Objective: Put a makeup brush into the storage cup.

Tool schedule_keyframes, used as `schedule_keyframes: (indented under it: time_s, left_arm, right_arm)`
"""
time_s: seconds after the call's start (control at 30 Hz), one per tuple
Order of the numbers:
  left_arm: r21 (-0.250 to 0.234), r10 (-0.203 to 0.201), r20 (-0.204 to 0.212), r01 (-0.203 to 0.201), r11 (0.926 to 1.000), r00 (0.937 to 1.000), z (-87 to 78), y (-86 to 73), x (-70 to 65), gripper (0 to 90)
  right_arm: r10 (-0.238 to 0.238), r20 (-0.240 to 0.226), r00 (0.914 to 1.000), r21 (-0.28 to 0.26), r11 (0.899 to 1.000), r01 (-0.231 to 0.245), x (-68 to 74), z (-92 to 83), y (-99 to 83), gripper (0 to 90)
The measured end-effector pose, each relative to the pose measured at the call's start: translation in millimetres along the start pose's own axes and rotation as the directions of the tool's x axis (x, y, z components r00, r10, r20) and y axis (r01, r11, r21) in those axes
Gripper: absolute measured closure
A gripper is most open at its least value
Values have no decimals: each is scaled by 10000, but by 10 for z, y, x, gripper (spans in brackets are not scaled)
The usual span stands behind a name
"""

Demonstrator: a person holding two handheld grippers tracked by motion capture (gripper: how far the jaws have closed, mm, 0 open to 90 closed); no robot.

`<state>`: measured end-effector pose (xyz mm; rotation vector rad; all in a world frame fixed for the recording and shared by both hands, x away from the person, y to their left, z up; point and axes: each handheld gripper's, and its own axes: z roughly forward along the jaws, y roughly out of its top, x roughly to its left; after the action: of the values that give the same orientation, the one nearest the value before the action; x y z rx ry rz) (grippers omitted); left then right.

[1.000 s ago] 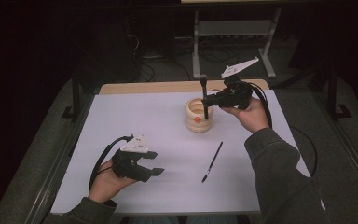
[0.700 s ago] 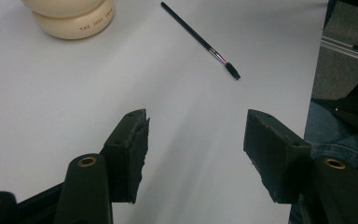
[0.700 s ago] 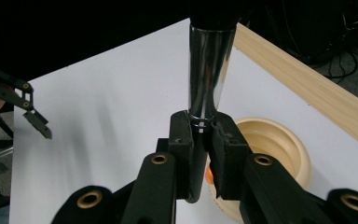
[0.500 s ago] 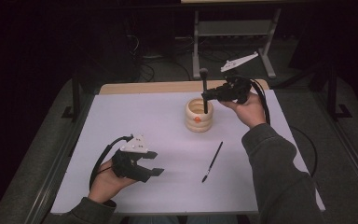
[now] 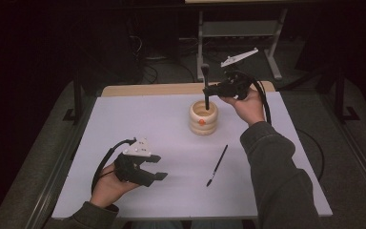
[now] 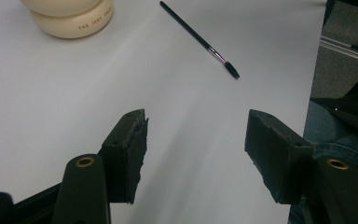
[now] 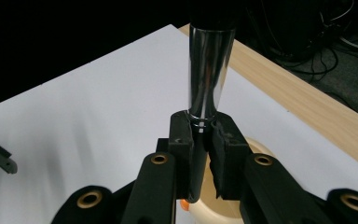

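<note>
The right gripper (image 5: 208, 88) clamps a makeup brush (image 7: 208, 70) upright over the cream holder (image 5: 203, 117) at the desk's (image 5: 138, 119) far middle; keep it vertical and centred before lowering. Since a second ago, it has shifted slightly toward the holder. The left gripper (image 6: 193, 140) rests wide, empty.

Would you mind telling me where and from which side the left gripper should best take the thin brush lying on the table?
Probably mid-handle, from straight above. The thin brush lies flat on the bare sheet, so only its two long sides are free. Turn the open left gripper so its jaws straddle the handle crosswise. The middle likely balances better than the dark bristle end.
</note>
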<state>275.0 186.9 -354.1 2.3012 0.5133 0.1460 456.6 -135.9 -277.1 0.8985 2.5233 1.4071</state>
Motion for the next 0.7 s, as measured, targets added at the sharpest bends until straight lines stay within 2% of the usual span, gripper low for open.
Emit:
schedule_keyframes:
  time_s: [0.4,0.7]
  left_arm:
    - [9,-66,2,66,10000,10000,-16,-4,6,382]
    - [-63,-65,8,65,10000,10000,-18,-6,12,382]
  right_arm:
    - [464,274,9985,-67,9989,-463,-99,115,-6,784]
    - [622,402,9973,-65,9981,-620,-142,217,-27,784]
